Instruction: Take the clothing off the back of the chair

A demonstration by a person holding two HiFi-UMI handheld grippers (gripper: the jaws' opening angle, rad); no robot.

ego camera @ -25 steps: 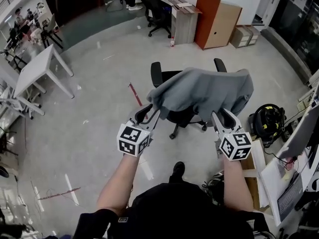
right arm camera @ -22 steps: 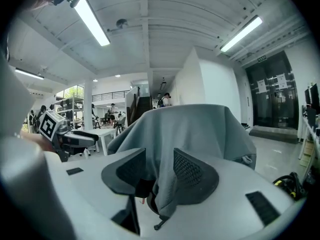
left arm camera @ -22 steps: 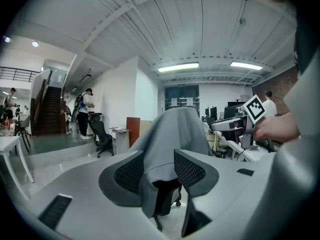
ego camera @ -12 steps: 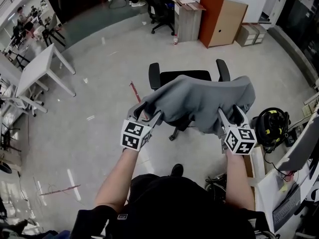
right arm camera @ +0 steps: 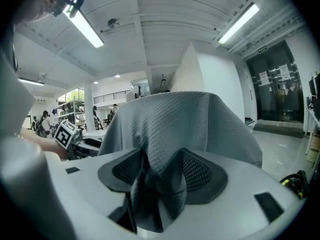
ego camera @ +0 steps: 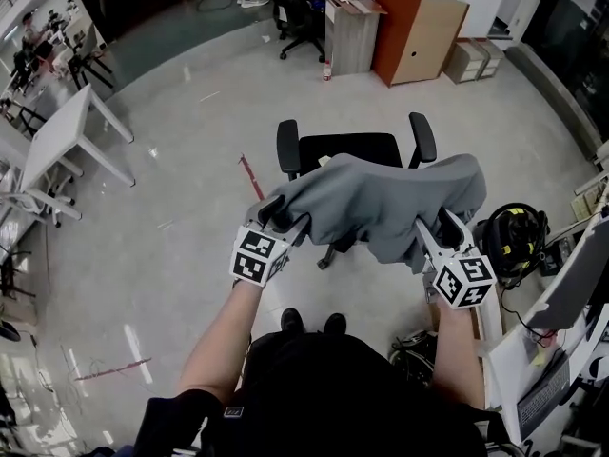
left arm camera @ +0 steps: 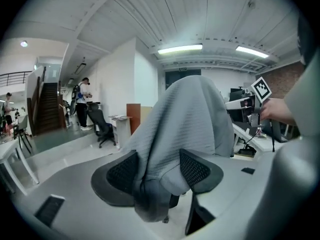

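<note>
Fingers (left arm camera: pixel 122 173) of left gripper (ego camera: pixel 283 217) stood apart astride grey knit garment (ego camera: pixel 381 193) draped over office chair (ego camera: pixel 347 149) back, right gripper (ego camera: pixel 436 227) closing round its other end; grasping step, apparently; next, clamp both, lift clear.

Pale glossy floor (ego camera: pixel 190 188). Bears a black chair (ego camera: pixel 347 149) at centre, a white worktop (ego camera: pixel 57 146) at left, a second chair (ego camera: pixel 295 12), a brown cabinet (ego camera: pixel 419 27) and boxes (ego camera: pixel 473 60) beyond, and red tape (ego camera: pixel 249 174) beside the centre chair.
</note>
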